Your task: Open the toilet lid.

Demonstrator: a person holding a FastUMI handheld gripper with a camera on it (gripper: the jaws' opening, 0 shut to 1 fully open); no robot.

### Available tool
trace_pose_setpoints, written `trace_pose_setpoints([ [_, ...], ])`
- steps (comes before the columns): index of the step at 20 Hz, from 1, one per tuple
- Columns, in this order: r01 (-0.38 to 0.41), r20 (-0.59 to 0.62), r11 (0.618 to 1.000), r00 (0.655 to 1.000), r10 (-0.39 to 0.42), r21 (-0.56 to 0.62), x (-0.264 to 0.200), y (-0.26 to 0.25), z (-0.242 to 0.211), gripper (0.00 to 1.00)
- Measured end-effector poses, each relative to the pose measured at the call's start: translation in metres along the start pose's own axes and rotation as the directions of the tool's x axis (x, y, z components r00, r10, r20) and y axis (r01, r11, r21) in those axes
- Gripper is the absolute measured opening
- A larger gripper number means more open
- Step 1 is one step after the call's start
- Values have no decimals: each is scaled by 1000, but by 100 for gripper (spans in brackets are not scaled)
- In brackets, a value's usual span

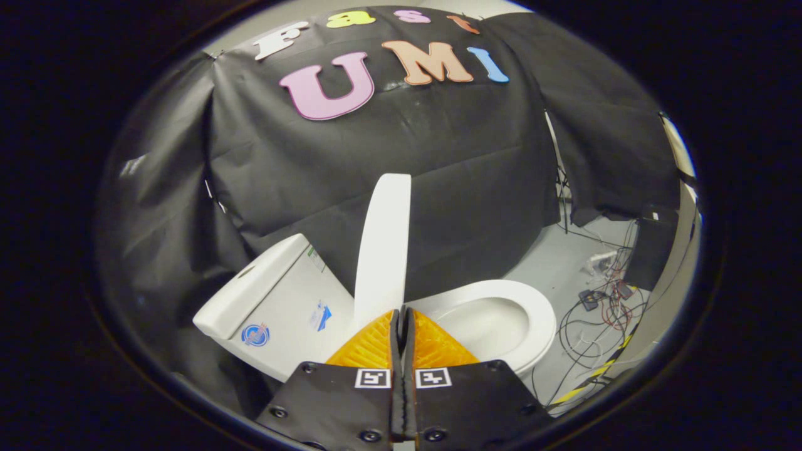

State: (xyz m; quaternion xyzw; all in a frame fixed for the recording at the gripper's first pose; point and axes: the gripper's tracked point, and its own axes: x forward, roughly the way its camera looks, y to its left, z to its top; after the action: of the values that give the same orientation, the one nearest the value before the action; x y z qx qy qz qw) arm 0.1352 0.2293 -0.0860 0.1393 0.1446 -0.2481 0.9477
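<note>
A white toilet stands against the black cloth wall. Its lid (pixel 383 241) is raised, seen edge-on, standing nearly upright just beyond my fingertips. To the lid's left is the white tank (pixel 276 300); to its right the seat ring and open bowl (pixel 501 319). My gripper (pixel 400 311) is shut, fingers pressed together with nothing between them. The tips sit right at the lid's lower edge; whether they touch it I cannot tell.
Grey floor (pixel 557 263) runs to the right of the bowl, strewn with cables and small boxes (pixel 601 300). A yellow-and-black striped strip (pixel 595 376) lies along the floor's near edge. A dark box (pixel 651 250) stands by the right wall.
</note>
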Motion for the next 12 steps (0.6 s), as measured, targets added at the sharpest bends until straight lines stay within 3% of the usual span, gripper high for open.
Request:
trace_pose_setpoints([
  [6, 29, 24, 999, 999, -28, -35, -2, 17, 4, 1],
  [12, 111, 56, 986, 993, -104, -125, -4, 38, 7, 1],
])
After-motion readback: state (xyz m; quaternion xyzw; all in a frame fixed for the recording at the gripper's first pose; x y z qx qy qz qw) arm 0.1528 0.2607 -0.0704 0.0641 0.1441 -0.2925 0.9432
